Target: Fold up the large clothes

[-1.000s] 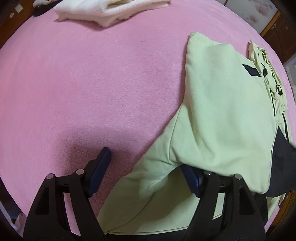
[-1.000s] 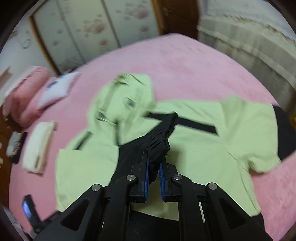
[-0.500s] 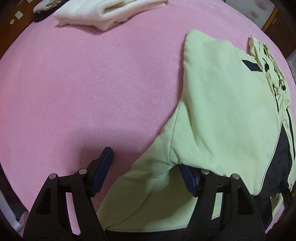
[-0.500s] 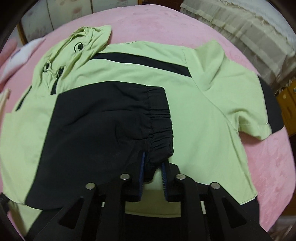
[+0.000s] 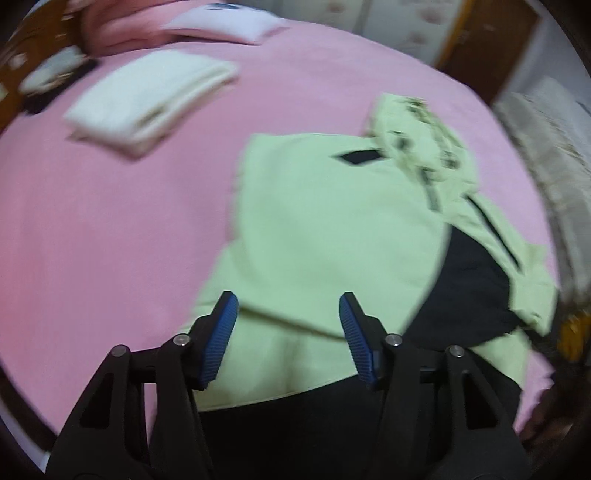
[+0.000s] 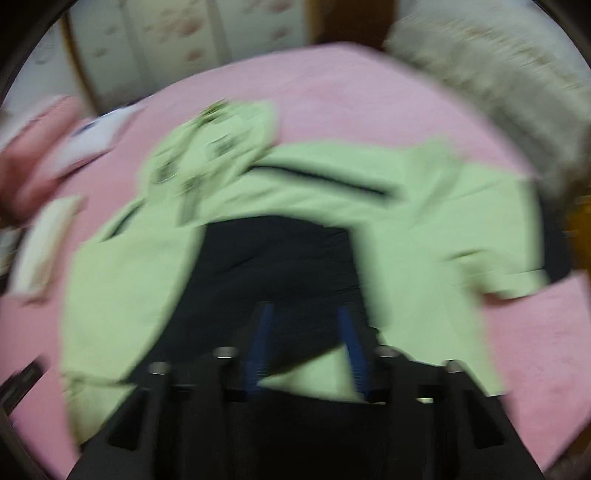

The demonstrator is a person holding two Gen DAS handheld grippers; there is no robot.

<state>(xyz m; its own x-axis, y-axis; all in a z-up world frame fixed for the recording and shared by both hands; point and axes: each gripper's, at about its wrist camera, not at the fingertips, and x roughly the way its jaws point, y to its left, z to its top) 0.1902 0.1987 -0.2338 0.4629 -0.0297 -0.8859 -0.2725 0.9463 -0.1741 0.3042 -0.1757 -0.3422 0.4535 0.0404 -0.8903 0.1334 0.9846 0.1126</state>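
While both views are motion-blurred, the light green jacket (image 5: 332,236) with black panels lies spread on the pink bedspread (image 5: 110,240), centre to right of frame. Left gripper (image 5: 288,314): jaws wide, holding nothing, above the jacket's lower edge. Right gripper (image 6: 304,328): jaws parted, empty, over the black panel (image 6: 280,266). Folded white towel (image 5: 147,99) upper left.

pink blanket (image 5: 122,229) covers the bed, filling most of both views. folded white towel (image 5: 151,99) lies flat on it at far left of the left wrist view; same towel shows as a pale strip (image 6: 40,247) at the left edge of the right wrist view. white pillow (image 5: 221,26) beyond the towel, beside a pink pillow (image 5: 122,29). dark object (image 5: 55,85) just left of the towel, blurred. wooden door (image 5: 491,40) and floral wardrobe panels (image 6: 184,40) behind. beige frilled bedding (image 6: 498,62) at right.
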